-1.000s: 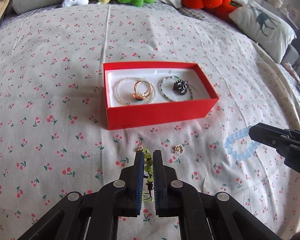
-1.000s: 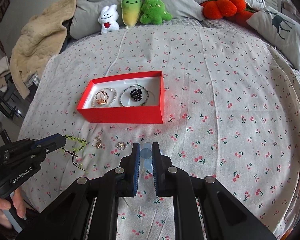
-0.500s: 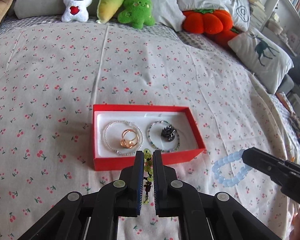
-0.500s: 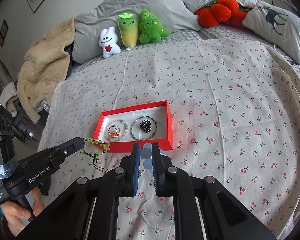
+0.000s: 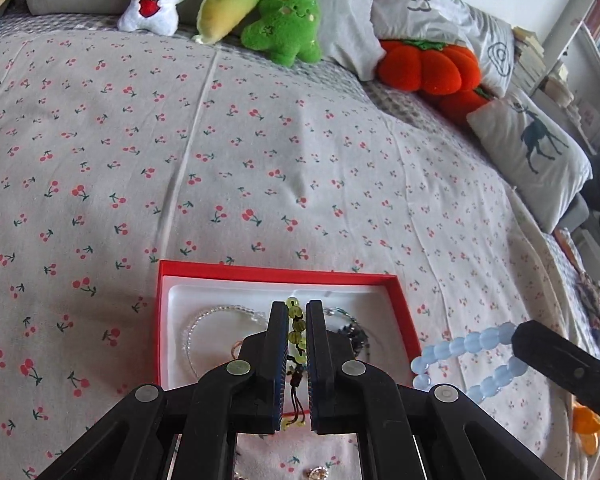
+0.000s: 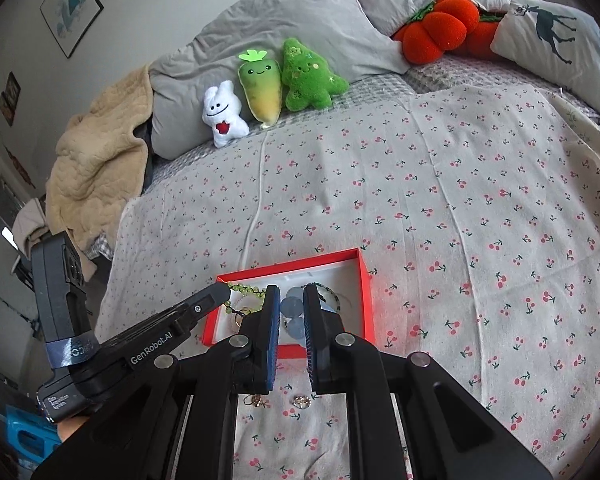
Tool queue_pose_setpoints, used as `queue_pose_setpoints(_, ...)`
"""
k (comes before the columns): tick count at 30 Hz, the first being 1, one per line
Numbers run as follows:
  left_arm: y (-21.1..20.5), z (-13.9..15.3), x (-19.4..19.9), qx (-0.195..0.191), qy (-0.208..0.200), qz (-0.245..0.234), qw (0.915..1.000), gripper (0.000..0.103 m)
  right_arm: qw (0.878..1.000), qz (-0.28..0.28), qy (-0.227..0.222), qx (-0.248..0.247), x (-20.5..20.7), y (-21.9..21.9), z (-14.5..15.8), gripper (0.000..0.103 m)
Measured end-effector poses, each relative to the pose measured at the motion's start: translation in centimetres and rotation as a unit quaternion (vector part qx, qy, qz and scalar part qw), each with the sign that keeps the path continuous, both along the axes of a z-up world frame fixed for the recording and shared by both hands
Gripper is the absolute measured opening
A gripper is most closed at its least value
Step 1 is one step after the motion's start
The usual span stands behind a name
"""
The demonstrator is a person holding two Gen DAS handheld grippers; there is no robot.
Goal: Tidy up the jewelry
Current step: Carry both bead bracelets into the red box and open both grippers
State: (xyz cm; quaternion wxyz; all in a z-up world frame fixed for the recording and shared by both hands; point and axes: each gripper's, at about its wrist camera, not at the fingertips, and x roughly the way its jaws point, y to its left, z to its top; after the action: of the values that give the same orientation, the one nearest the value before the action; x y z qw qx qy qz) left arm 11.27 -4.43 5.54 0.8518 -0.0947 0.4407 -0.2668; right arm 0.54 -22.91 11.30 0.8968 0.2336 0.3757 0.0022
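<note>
A red jewelry box [image 5: 276, 273] [image 6: 365, 300] with a white lining sits on the cherry-print bedspread. It holds a clear bead bracelet [image 5: 204, 320], a gold ring, a green bead bracelet and a dark charm [image 5: 356, 334]. My left gripper [image 5: 297, 308] [image 6: 224, 294] is shut on a green bead bracelet [image 5: 296, 328] [image 6: 246, 289] and holds it above the box. My right gripper [image 6: 291, 294] [image 5: 520, 330] is shut on a pale blue bead bracelet [image 5: 464, 350] [image 6: 292, 308], just right of the box.
Two small gold pieces [image 6: 300, 401] [image 5: 318, 473] lie on the bedspread in front of the box. Plush toys [image 6: 276, 84], an orange pumpkin cushion [image 5: 428, 66] and pillows [image 5: 532, 152] line the far edge of the bed. A beige blanket [image 6: 96, 160] hangs at the left.
Both grippers lifted their bracelets off the bedspread and moved forward toward the box. The green bracelet now hangs over the box; the blue one is beside its right end.
</note>
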Motion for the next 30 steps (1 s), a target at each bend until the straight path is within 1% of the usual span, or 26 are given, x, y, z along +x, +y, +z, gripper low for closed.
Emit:
queue_pose_setpoints(3, 0.3, -1.3, 1.0, 0.013, 0.007, 0.015, 0.9998, 0.003, 1.000, 0.004, -0.003, 0.009, 1.0, 0.2, -0.4, 0.012)
queue_pose_setpoints(6, 0.7, -2.3, 1.8, 0.040, 0.007, 0.032, 0.9987, 0.003, 1.000, 0.012, -0.003, 0.007, 2.1, 0.8, -0.8, 0.012)
queue_pose_setpoints(8, 0.9, -2.8, 2.2, 0.047, 0.015, 0.038, 0.9980, 0.003, 1.000, 0.018, -0.001, 0.006, 2.8, 1.3, -1.1, 0.012)
queue_pose_setpoints(12, 1.3, -2.9, 2.4, 0.060, 0.018, 0.046, 0.9970, 0.005, 1.000, 0.031, 0.002, 0.004, 3.9, 2.2, -1.8, 0.012)
queue_pose_setpoints(13, 1.4, -2.8, 2.4, 0.063, 0.018, 0.045, 0.9968, 0.008, 0.999, 0.034, 0.003, 0.004, 4.1, 2.4, -1.9, 0.012)
queue_pose_setpoints(14, 1.5, -2.7, 2.3, 0.066, 0.018, 0.046, 0.9966, 0.015, 0.999, 0.038, 0.004, 0.004, 4.3, 2.6, -2.0, 0.012)
queue_pose_setpoints(15, 1.6, -2.5, 2.2, 0.067, 0.017, 0.047, 0.9965, 0.019, 0.999, 0.042, 0.004, 0.005, 4.5, 2.8, -2.2, 0.012)
queue_pose_setpoints(17, 1.9, -2.2, 2.0, 0.061, 0.020, 0.045, 0.9969, 0.027, 0.999, 0.050, 0.004, 0.008, 4.8, 3.2, -2.4, 0.012)
queue_pose_setpoints(18, 2.1, -2.0, 1.8, 0.067, 0.020, 0.048, 0.9964, 0.030, 0.999, 0.053, 0.004, 0.008, 4.9, 3.4, -2.5, 0.012)
queue_pose_setpoints(20, 2.4, -1.7, 1.4, 0.077, 0.015, 0.051, 0.9956, 0.040, 0.998, 0.054, 0.009, 0.003, 5.3, 3.6, -2.9, 0.012)
queue_pose_setpoints(24, 2.8, -1.3, 0.5, 0.089, 0.009, 0.046, 0.9949, 0.050, 0.999, 0.037, 0.025, -0.022, 5.7, 3.2, -3.9, 0.012)
queue_pose_setpoints(26, 2.8, -1.4, 0.2, 0.099, 0.009, 0.039, 0.9943, 0.057, 0.998, 0.028, 0.032, -0.035, 5.8, 2.6, -4.5, 0.012)
queue_pose_setpoints(30, 2.7, -1.8, -0.4, 0.119, 0.010, 0.028, 0.9925, 0.063, 0.997, 0.012, 0.046, -0.059, 5.9, 1.6, -5.3, 0.012)
